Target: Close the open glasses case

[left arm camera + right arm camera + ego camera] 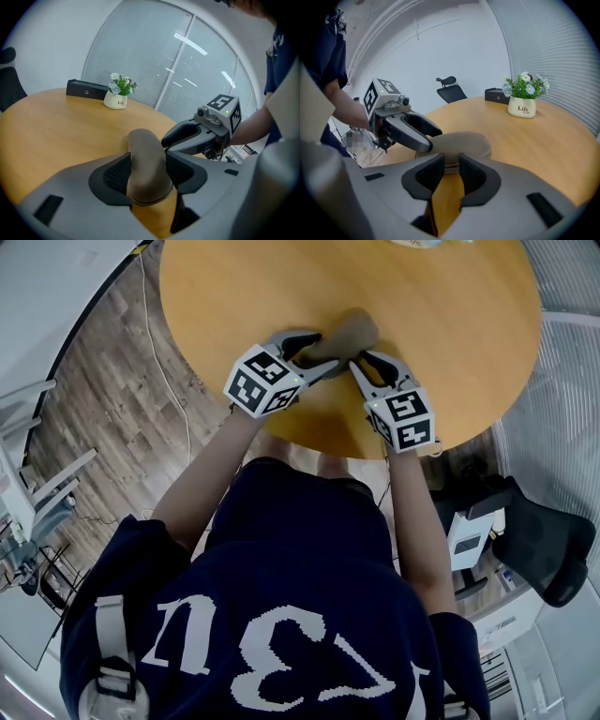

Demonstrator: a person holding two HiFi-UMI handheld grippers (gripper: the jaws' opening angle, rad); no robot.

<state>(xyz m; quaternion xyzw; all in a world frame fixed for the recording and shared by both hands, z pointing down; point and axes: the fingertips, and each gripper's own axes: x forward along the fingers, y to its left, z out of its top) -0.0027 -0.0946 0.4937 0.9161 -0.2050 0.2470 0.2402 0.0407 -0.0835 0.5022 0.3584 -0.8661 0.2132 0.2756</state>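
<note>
A taupe glasses case (349, 334) lies with its lid down on the round wooden table (450, 324), near the front edge. My left gripper (323, 352) straddles the case's near end (146, 150). Its jaws stand wide apart and its pads (117, 173) lie close along both sides without visibly squeezing. My right gripper (446, 164) is open, with bare table showing between its pads and the case (461, 140) just beyond its tips. Each gripper shows in the other's view: the right gripper (187, 136) beside the case, the left gripper (419, 133) over its left end.
A white pot of flowers (116, 99) and a black box (86, 89) stand at the table's far side. A black office chair (544, 540) is on the floor to the right. The table's front edge lies just below both grippers.
</note>
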